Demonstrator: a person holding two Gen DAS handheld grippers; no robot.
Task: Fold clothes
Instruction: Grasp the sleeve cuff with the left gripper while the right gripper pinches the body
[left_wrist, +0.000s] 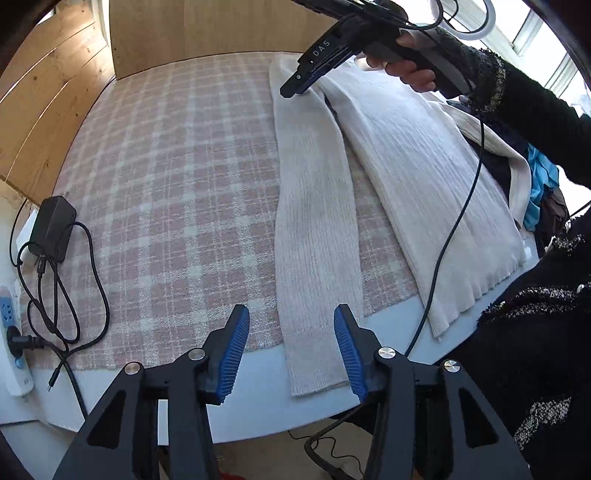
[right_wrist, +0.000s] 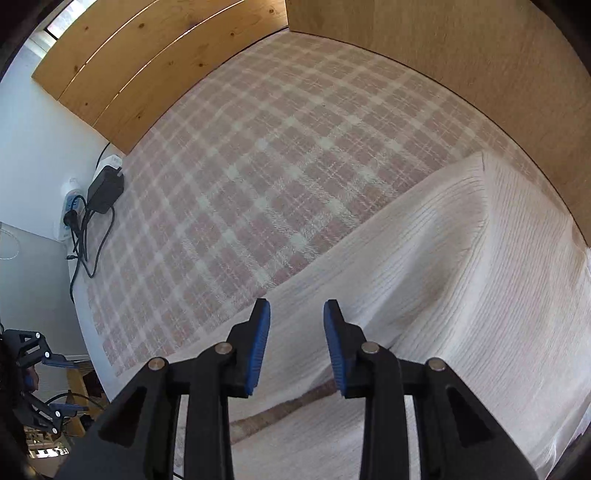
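From the left wrist, the left gripper (left_wrist: 291, 354) is hovering with fingers wide and empty over the sweater (left_wrist: 413, 177) sleeve overhanging the counter (left_wrist: 258, 398) edge; it could slide off.

From the right wrist, the right gripper (right_wrist: 297, 347) is hanging half-open, empty, above the shoulder; open plaid cloth (right_wrist: 258, 155) lies leftward.

Right gripper (left_wrist: 291, 88) tips seen from the side only in the left view, gap unreadable. Far side of sweater (left_wrist: 424, 177) covered by the sleeved arm (left_wrist: 535, 110). Heap of clothes (left_wrist: 543, 184) behind it mostly hidden, pieces not separable. Socket strip (left_wrist: 11, 332) cut by the edge. Sweater's near part cut off in the right view.
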